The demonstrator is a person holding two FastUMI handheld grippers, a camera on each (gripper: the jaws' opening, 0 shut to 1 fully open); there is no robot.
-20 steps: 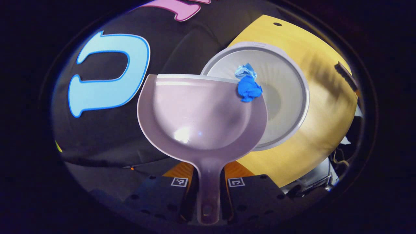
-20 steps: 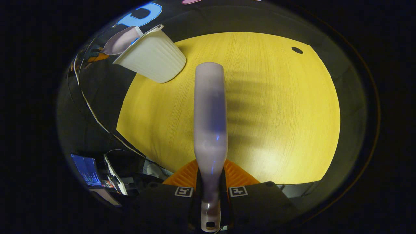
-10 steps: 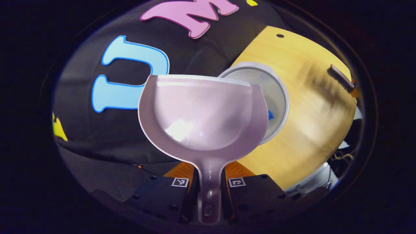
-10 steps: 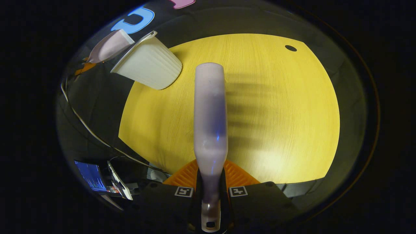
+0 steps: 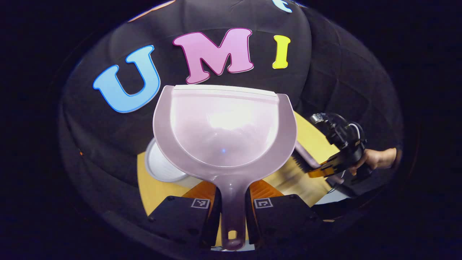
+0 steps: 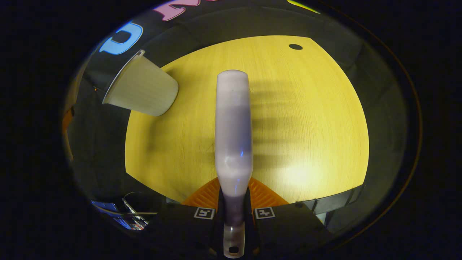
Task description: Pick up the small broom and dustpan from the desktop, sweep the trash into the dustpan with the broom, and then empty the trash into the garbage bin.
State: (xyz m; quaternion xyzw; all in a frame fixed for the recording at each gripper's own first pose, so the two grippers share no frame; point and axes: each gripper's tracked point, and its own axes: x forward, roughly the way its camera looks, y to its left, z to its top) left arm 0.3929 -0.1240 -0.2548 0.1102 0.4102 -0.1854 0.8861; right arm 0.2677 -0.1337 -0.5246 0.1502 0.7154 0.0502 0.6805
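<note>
Fingers of our left gripper clamp handle of pale lilac plastic dustpan, scoop empty, held above white ribbed garbage bin. Our right gripper pinches lilac small broom over yellow wooden desktop.

Dim fisheye views, glare on the dustpan, striped shadows across the desktop.

We are seeing a dustpan of smooth, glossy pale-lilac plastic, catching a bright glare. The broom back is showing the same satiny plastic. At ten o'clock in the right gripper view, the bin is looking like matt, ribbed white plastic. The desktop is showing fine-grained yellow wood, faintly sheened.
</note>
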